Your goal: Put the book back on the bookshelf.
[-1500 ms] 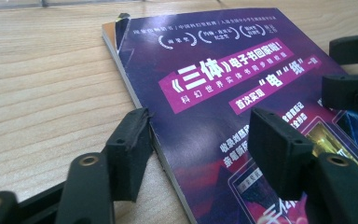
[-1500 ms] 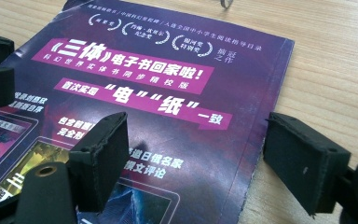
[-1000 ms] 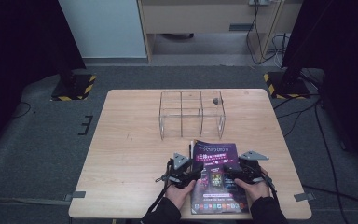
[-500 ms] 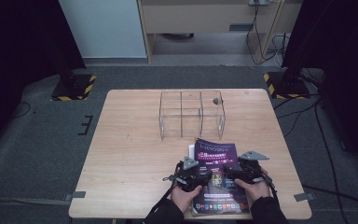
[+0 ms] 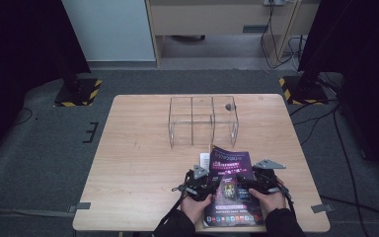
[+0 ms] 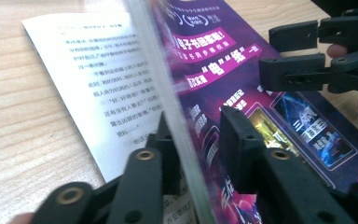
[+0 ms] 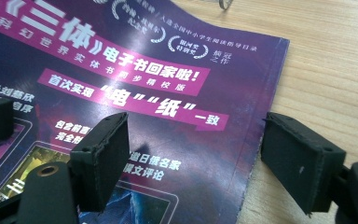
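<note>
The wooden table (image 5: pixel 143 163) carries a clear divider rack (image 5: pixel 203 121) at 12 o'clock and a purple magazine (image 5: pixel 232 190) at 6. The left gripper (image 6: pixel 198 140) pinches its lifted cover; the right gripper (image 7: pixel 193 154) hovers wide-open. Judged step: opening the cover; next, swing it leftward.

The right gripper (image 7: pixel 193 161) is seen with its two black jaws spread wide over a purple magazine (image 7: pixel 135 93). The magazine's right edge lies between them, beside the right jaw. Bare wooden table (image 7: pixel 326 65) is seen beyond.
</note>
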Demonstrator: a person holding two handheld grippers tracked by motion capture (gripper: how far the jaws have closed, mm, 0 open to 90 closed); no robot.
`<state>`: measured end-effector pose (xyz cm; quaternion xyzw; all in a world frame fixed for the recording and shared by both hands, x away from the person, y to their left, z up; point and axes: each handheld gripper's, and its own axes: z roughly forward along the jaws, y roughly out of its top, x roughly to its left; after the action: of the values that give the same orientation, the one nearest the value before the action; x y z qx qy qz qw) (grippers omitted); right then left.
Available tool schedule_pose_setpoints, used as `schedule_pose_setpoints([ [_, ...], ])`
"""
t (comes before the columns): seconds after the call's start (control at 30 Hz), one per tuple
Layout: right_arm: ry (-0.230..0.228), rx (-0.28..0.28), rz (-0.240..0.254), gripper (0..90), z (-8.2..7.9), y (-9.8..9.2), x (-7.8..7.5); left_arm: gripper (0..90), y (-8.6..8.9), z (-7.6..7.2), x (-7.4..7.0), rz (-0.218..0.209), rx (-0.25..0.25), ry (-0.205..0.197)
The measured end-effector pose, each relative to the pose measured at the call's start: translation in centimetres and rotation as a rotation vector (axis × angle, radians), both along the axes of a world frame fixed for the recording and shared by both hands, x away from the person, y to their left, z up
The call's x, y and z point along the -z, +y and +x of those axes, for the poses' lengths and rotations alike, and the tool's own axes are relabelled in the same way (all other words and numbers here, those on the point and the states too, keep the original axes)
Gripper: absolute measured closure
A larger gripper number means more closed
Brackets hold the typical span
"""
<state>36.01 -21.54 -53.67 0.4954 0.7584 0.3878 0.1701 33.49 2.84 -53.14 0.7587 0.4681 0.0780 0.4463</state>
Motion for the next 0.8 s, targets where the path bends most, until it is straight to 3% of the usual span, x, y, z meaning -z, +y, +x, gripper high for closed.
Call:
schedule_pose_setpoints([
  [0.3,-0.028,0.016,0.041,21.7,-0.2,-1.2,-1.0,83.6,0.0,-0.6,-1.0,-0.039,0.015,-0.049],
  [0.57,-0.037,0.001,0.064,21.0,-0.5,-1.9,-1.3,84.4,0.3,-1.0,-1.9,-0.057,0.007,-0.079],
  [0.8,-0.019,-0.03,0.092,20.0,-0.6,-1.9,-1.4,84.6,1.0,-1.2,-2.9,-0.077,-0.008,-0.128],
])
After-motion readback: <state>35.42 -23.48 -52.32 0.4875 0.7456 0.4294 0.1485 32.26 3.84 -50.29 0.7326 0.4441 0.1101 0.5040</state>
